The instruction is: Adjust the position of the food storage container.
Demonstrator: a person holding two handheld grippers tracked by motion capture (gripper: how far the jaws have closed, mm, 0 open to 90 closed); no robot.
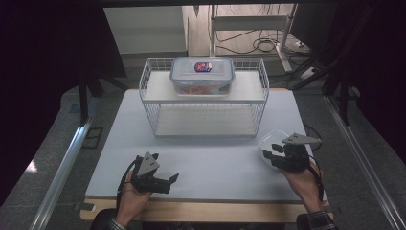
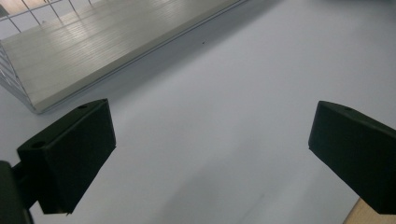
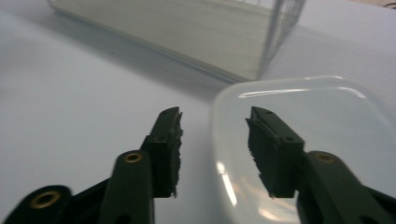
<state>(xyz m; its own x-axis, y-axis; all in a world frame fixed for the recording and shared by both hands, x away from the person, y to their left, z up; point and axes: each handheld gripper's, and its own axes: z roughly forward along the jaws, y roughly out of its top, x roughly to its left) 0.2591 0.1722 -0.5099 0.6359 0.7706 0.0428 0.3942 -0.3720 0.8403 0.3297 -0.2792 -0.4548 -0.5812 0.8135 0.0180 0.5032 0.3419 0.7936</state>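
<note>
Fingers of the person's left hand are wrapping the left hand-held gripper (image 1: pixel 174 178) at the near left of the white, matte table (image 1: pixel 210 158); its blocky black jaws are standing spread wide over bare tabletop, pinching nothing. Behind the middle of the table, a white wire rack (image 1: pixel 203 98) with two pale, flat shelves is carrying a clear, rounded-rectangular plastic box (image 1: pixel 202 75) with a snap-on lid on its upper shelf. At the near right, just off the rack's corner, a clear, glossy plastic lid (image 3: pixel 303 140) with rounded corners is lying on the table. The right hand-held gripper (image 3: pixel 212 149) is straddling the lid's rim with its ridged black pads part-way apart; whether the pads are pressing on it I cannot tell.
</note>
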